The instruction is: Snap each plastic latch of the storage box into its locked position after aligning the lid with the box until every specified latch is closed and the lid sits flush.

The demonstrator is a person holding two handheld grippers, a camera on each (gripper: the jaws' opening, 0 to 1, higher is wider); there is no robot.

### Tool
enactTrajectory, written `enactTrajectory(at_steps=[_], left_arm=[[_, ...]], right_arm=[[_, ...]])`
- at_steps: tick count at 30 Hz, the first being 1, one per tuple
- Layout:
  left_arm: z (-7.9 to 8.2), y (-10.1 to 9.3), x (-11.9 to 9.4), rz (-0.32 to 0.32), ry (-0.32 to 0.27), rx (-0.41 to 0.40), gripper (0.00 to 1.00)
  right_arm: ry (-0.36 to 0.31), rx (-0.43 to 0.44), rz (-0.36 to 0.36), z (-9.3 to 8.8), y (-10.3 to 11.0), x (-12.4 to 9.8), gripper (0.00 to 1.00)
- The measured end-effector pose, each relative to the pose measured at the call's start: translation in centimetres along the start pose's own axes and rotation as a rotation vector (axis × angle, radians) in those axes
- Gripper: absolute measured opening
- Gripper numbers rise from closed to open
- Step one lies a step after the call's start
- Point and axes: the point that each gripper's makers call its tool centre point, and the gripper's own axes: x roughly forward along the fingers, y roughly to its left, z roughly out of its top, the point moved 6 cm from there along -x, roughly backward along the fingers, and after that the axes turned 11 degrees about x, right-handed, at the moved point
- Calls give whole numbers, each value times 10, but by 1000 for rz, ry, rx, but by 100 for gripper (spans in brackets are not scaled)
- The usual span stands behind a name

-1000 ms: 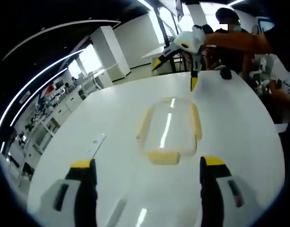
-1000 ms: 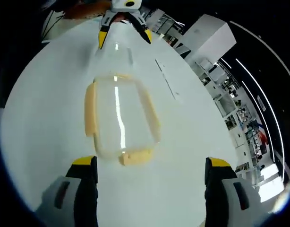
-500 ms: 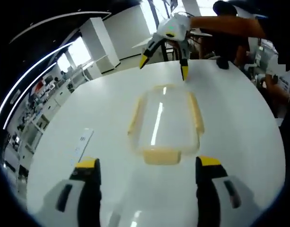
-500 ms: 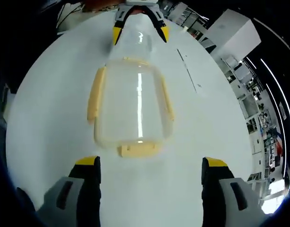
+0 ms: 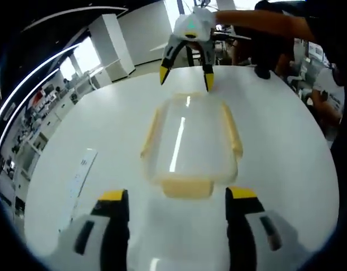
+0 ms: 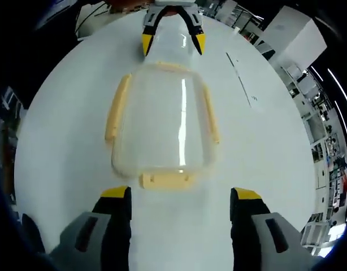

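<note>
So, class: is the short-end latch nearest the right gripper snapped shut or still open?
Open: the yellow latch lies splayed flat on the table, away from the box.

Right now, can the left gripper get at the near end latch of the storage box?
Probably yes. The left gripper is open, its jaws straddling the yellow end latch of the storage box, nothing lying between them. The right gripper is at the opposite end.
</note>
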Motion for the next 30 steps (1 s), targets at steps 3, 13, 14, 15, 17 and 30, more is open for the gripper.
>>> enactTrajectory(at_steps=[3,13,14,15,17,30], left_arm=[[1,0,2,-13,-7,6,65],[-1,-4,11,-68,-11,1,56],[-2,-5,12,-74,-9,3,56],[-3,-6,13,-81,-6,6,55],[-4,-7,15,-95,-2,8,54],[-4,-5,22,-114,-1,6,51]], right_arm=[[4,5,35,0,3,2,71],[6,16,103,1,-1,9,56],[6,19,110,1,-2,10,54],[7,20,114,1,-2,10,53],[13,19,120,1,-4,12,53],[24,36,182,5,-3,16,43]])
